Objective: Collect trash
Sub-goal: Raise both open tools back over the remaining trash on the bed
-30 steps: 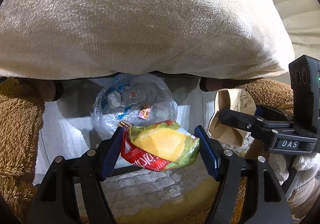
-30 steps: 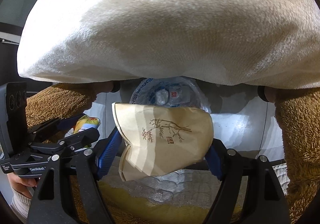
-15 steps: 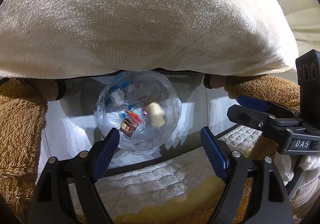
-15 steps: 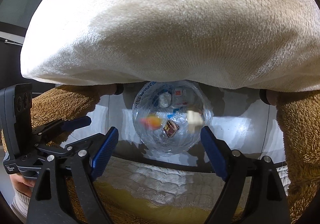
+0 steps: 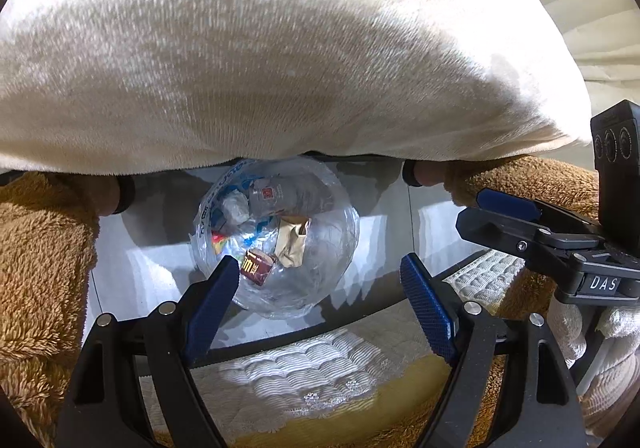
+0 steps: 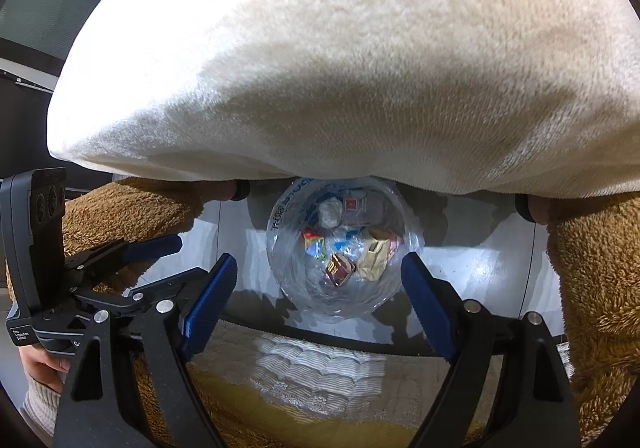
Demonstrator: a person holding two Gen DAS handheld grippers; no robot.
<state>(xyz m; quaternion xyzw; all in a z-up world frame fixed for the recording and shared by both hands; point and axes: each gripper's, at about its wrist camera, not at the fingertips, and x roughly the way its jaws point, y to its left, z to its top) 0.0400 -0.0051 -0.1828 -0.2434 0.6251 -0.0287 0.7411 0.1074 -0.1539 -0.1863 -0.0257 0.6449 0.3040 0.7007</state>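
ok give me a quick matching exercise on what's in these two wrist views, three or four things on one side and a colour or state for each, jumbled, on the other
Things:
1. left gripper
2. tan paper bag
3. clear plastic bin liner
4. big cushion

Colour or state:
A. cream, fuzzy, filling the top of both views
B. crumpled, lying inside the bin
C. jaws open, nothing between the blue pads
D. see-through, holding wrappers below the grippers

Pairs: 1-C, 2-B, 3-D, 4-A

Open bin mouth (image 5: 280,232) below overhanging plush belly (image 5: 280,56).
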